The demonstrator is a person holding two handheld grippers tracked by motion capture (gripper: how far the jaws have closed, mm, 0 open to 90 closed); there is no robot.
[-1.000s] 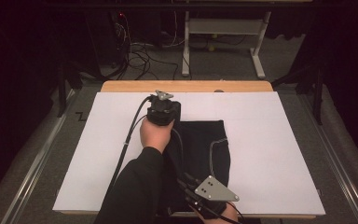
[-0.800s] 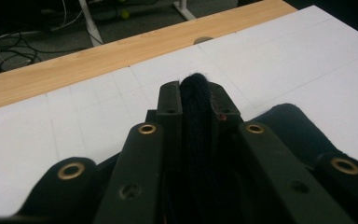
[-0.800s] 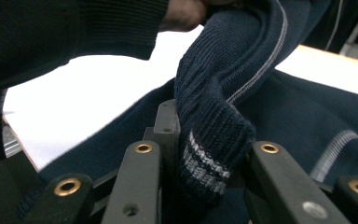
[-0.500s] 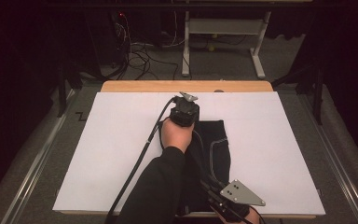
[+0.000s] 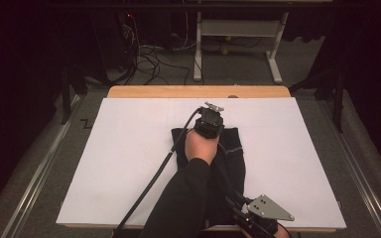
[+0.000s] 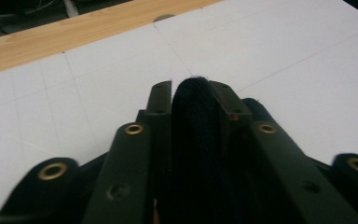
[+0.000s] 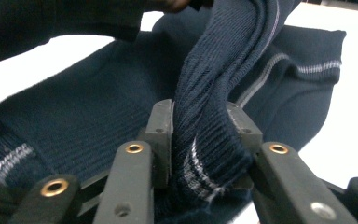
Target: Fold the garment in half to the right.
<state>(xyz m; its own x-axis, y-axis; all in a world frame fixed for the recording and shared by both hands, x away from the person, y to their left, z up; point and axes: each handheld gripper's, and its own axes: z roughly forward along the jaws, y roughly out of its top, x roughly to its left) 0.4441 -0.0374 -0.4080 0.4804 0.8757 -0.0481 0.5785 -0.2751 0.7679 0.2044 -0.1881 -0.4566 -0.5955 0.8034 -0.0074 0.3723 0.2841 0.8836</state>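
Observation:
A dark blue knit garment [image 5: 232,159] with pale stripes lies on the white table sheet [image 5: 129,148]. My left gripper [image 5: 213,109] is at the garment's far edge and is shut on a fold of the dark fabric [image 6: 193,140], which fills the gap between its jaws [image 6: 193,91]. My right gripper [image 5: 229,198], under its grey plate, is at the table's near edge, shut on a ribbed striped edge [image 7: 205,154] that rises taut from its jaws [image 7: 199,112]. Both pairs of jaws have just been opening a little, with the fabric still between them.
A wooden table edge [image 5: 198,91] runs beyond the white sheet. Bare white sheet lies left and right of the garment. A black cable [image 5: 151,181] trails from the left gripper across the sheet. Cables and a desk frame [image 5: 238,49] stand on the floor behind.
Both hands have moved to the right with the garment. The left gripper now sits farther right at the garment's far edge, and the right gripper farther right along the near edge.

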